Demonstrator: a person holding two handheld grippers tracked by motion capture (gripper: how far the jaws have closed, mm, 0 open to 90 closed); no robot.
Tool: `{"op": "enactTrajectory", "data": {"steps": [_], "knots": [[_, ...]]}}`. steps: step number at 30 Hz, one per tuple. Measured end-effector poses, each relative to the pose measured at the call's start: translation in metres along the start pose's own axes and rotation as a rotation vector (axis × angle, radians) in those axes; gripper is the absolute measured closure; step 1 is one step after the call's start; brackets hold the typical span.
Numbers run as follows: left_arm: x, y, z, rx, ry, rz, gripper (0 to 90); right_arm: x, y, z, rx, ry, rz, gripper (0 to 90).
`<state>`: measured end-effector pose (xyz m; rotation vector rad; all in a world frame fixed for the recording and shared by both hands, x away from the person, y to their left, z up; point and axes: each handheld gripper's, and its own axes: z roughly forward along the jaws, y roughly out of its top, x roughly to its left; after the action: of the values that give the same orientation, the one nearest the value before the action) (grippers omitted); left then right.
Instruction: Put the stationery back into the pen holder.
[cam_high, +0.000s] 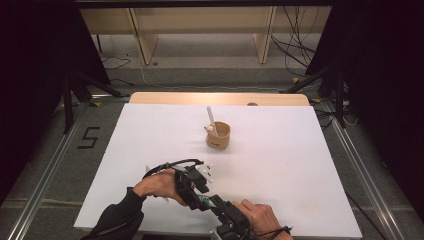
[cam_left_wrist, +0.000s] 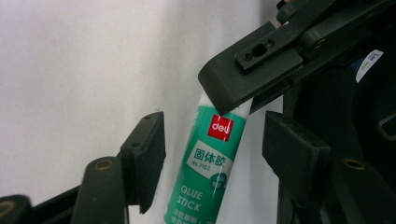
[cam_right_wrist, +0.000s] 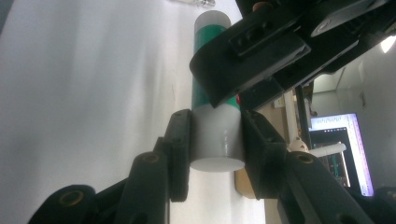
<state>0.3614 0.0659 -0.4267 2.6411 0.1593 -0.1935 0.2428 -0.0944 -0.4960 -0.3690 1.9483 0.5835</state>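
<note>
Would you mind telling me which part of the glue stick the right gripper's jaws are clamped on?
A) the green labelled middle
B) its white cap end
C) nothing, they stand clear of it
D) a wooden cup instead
B: in the right gripper view the right gripper has both pads pressed on the white cap end of the glue stick, while the green body runs on beyond them.

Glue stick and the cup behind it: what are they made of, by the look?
Glue stick: likely plastic, a smooth white tube with a glossy green printed label that catches the light. Cup: tan and matte, perhaps wood or bamboo; too small to tell the grain.
</note>
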Motion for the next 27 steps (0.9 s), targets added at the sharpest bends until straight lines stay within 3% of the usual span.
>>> {"op": "enactTrajectory", "data": {"steps": [14,27], "knots": [[0.0053,0.0033,0.0052,0.056,-0.063,0.021,51.8,0.0014,0.0011,0.0002,-0.005,0.003,-0.018,65.7],[0.0085,0.0068,0.0075,0.098,-0.094,0.043,58.9,0.0029,0.0015,-0.0008,-0.007,0.012,-0.018,65.6]]}}
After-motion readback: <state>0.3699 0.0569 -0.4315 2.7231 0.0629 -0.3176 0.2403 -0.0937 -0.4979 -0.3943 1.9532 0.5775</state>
